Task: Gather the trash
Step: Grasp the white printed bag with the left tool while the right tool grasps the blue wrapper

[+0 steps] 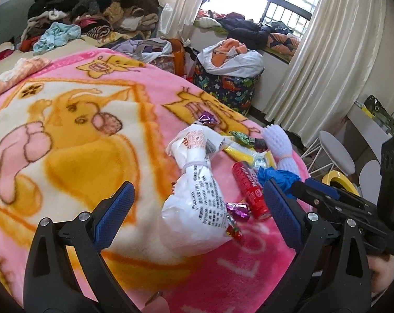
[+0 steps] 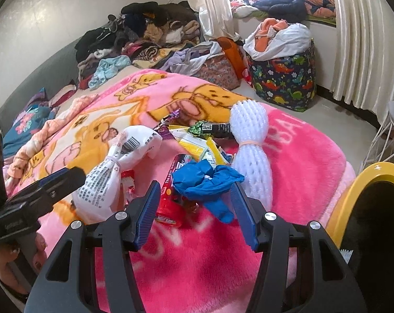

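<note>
Right wrist view is showing the right gripper (image 2: 194,208) hanging open, its ribbed blue pads flanking a crumpled blue glove (image 2: 206,182) lying just ahead on the fluffy pink blanket (image 2: 301,161), long axis running left to right. The left gripper (image 1: 197,208), also spread open, is hovering over a knotted white plastic bag (image 1: 197,208) farther left, so the right one is sitting nearer the glove. A yellow-rimmed bin (image 2: 363,177) is waiting at the near right.

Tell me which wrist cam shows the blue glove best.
Right wrist: the blue glove lies crumpled, whole and unobstructed, just ahead of the right gripper's open jaws. In the left wrist view it is small, near the frame's right, partly hidden behind a jaw pad.
</note>
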